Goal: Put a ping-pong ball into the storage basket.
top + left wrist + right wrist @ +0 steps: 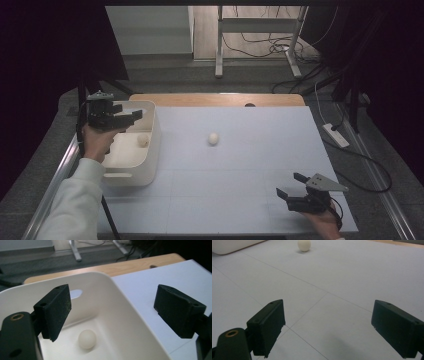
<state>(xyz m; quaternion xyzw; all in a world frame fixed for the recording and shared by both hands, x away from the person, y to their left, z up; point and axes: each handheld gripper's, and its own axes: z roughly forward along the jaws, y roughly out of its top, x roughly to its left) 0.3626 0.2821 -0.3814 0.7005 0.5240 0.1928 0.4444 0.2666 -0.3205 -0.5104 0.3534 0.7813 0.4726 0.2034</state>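
White foam-like board (235, 180) covers the table in front of me, and near its front right corner I hold my right gripper (292, 185) low over the surface, jaws spread wide with nothing between them. In the right gripper view the two black pads (268, 325) frame bare board crossed by thin seam lines, and well beyond them a small white ball (304, 245) sits alone on the sheet.

From the high view that ball on the board (213, 138) lies a little behind the middle, well apart from both of my grippers and to the right of the tub.

Along the left edge stands a white plastic tub (150, 150), its long side running front to back. My left hand (97, 140) holds the left gripper (131, 117) above the tub's far half, jaws pointing right across its opening. They are spread apart and pinch nothing. In the left gripper view the left pad (55, 312) hangs over the tub's inside while the right pad is over the board just past the rim (130, 312). Below and between them a second white ball (87, 339) rests on the tub's floor, touching neither pad; from above it sits near the tub's right wall (143, 140).

Behind the board a strip of wooden tabletop (220, 99) shows along the far edge.
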